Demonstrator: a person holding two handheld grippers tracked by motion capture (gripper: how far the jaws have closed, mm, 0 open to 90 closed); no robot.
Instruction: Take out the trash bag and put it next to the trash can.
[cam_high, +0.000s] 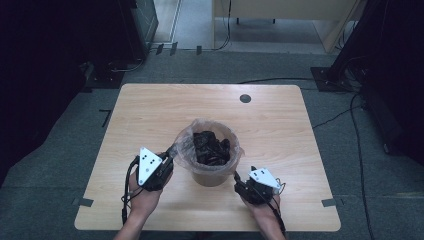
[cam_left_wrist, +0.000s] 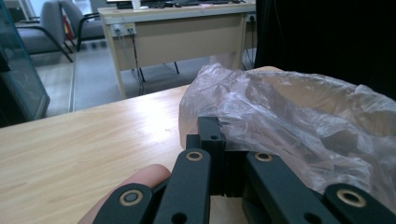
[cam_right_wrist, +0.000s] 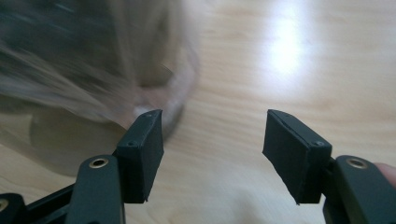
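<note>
Fingers of the left gripper (cam_high: 169, 159) pinch one bag's (cam_high: 186, 145) rim, apparently; right gripper's (cam_high: 239, 181) two fingers gape, released.

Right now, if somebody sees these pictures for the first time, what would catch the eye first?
Probably the small bin at the middle of the wooden table, lined with a clear plastic bag and full of dark waste. Next, the left gripper shut on the bag's edge, and the right gripper open beside the bin.
</note>
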